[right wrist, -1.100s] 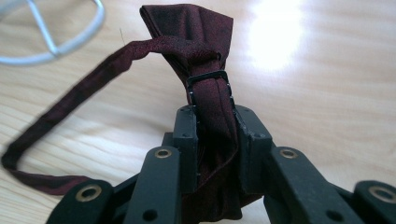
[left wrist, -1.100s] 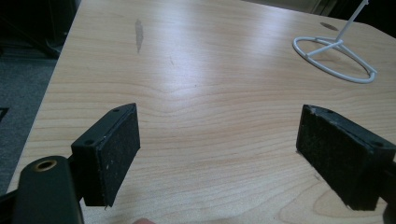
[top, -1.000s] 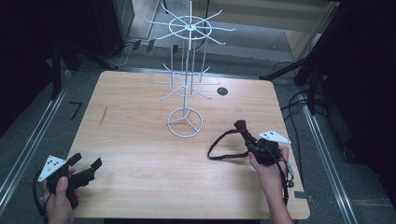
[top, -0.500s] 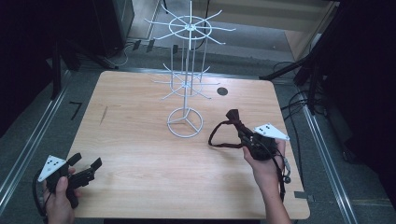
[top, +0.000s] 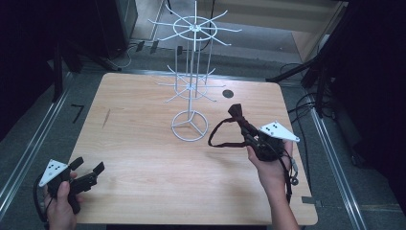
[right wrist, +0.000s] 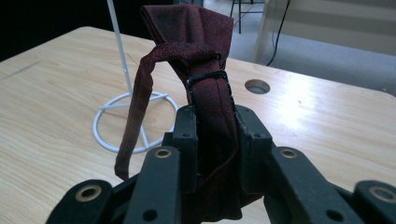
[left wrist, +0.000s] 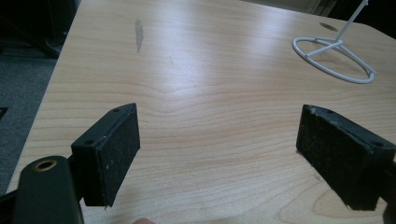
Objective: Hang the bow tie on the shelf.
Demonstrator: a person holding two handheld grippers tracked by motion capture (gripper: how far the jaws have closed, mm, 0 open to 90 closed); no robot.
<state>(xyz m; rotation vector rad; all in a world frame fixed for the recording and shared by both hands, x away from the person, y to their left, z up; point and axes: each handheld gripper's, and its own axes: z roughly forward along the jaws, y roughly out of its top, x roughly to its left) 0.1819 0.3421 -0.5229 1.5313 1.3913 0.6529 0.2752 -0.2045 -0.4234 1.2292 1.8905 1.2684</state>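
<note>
Right gripper (top: 245,128) has lifted the tie (top: 234,113) closer to the rack (top: 190,125) — jaws clamped on it, probably hanging next. Left gripper (top: 87,168) idles far from the rack, jaws apart.

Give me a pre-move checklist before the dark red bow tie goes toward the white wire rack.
1. Right gripper shut on the dark red fabric bow tie: ok.
2. Bow tie lifted off the light wooden table: ok in the high view.
3. Strap loop hanging free, could snag: not ok.
4. White wire display rack upright on its ring base: ok.
5. Left gripper open, holding nothing, near the table's front left corner: ok.
6. Which hook is the target: cannot tell.
</note>
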